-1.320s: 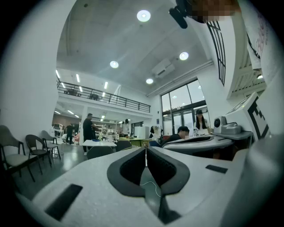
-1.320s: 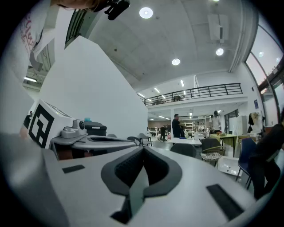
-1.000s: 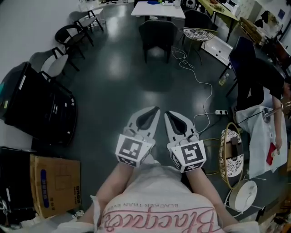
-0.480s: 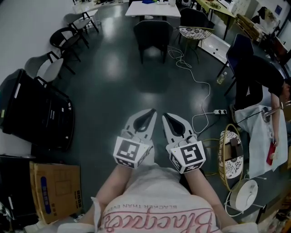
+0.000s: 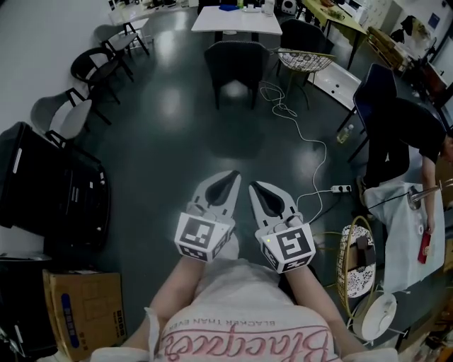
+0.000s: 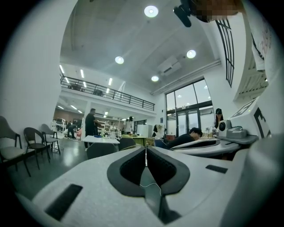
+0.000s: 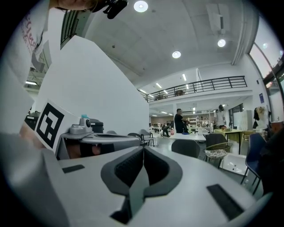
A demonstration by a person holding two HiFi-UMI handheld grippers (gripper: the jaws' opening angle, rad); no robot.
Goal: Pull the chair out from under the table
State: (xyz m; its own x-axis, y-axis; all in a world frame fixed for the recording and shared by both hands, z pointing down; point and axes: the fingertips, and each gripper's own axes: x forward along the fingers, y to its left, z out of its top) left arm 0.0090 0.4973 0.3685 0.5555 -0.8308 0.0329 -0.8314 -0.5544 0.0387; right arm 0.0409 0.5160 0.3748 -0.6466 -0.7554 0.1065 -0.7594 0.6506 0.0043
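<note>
We're only at the approach. The chair sits top centre of the frame, against the white table, well apart from us. Left gripper and right gripper are both closed and empty. Next we'd probably walk over, open up and grab the backrest.

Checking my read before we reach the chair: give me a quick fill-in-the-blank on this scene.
The left gripper and right gripper both have their jaws ____.
The dark chair stands at the ____ table.
In the head view, the wicker chair is to the dark chair's ____.
Missing: shut; white; right.
</note>
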